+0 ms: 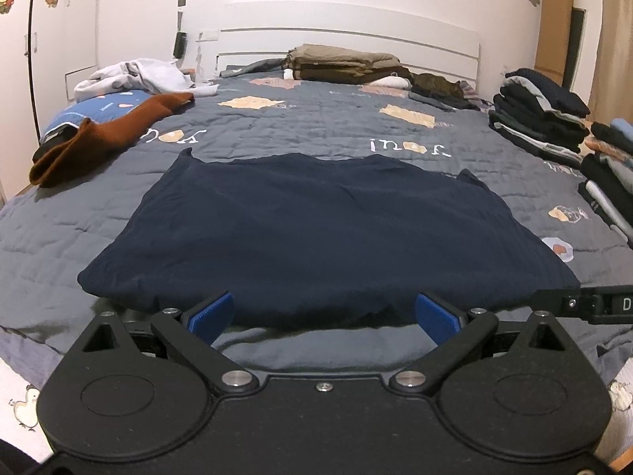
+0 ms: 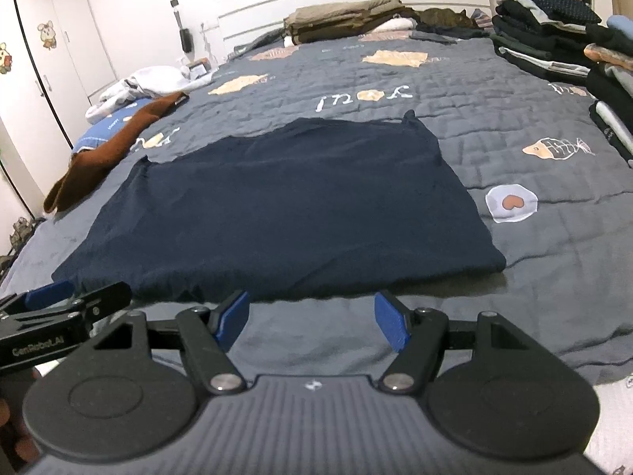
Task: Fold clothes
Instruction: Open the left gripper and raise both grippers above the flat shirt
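A dark navy garment lies spread flat on the grey quilted bed, its near hem toward me. My left gripper is open, blue pads wide apart, just short of that near hem with nothing between them. My right gripper is also open and empty, hovering over the bare quilt in front of the hem. The left gripper's fingers show at the lower left of the right wrist view; the right gripper's arm shows at the right edge of the left wrist view.
A rust-brown garment lies at the bed's left edge beside a white crumpled heap. Folded olive clothes sit by the headboard. Stacks of folded dark clothes line the right side.
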`<state>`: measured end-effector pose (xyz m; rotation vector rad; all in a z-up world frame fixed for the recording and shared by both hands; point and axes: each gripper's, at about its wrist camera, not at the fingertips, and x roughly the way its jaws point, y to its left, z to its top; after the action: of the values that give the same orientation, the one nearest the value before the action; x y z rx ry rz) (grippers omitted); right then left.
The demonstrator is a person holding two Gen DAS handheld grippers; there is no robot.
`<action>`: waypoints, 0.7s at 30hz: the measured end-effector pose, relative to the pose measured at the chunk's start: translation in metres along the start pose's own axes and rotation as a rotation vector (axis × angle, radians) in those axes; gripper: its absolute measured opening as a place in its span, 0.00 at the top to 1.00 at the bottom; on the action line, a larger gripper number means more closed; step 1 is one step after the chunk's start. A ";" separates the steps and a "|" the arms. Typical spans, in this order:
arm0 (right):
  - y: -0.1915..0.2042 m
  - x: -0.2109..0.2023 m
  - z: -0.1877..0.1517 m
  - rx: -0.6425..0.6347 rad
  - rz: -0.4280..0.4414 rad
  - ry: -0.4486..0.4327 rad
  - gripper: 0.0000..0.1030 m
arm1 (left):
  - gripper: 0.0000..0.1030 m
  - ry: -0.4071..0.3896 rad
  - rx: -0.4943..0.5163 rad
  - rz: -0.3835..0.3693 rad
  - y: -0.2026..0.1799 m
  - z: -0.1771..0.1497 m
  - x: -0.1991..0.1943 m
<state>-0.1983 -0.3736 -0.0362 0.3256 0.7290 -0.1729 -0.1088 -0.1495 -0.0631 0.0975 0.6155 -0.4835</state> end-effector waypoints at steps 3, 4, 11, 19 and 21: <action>-0.001 -0.002 0.001 -0.006 0.001 0.013 0.33 | 0.04 0.008 0.008 -0.003 -0.002 -0.001 -0.004; 0.000 -0.004 0.002 -0.009 0.001 0.013 0.33 | 0.04 0.010 0.013 -0.002 -0.003 -0.001 -0.006; 0.003 -0.011 0.008 -0.034 0.010 0.016 0.33 | 0.04 0.025 0.037 0.005 -0.005 -0.002 -0.011; 0.005 -0.011 0.009 -0.044 0.016 0.032 0.33 | 0.03 0.023 0.038 0.003 -0.005 0.002 -0.017; 0.006 -0.011 0.009 -0.044 0.013 0.034 0.33 | 0.03 0.024 0.037 0.000 -0.004 0.002 -0.016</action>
<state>-0.1991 -0.3707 -0.0217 0.2917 0.7630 -0.1388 -0.1214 -0.1469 -0.0523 0.1388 0.6300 -0.4943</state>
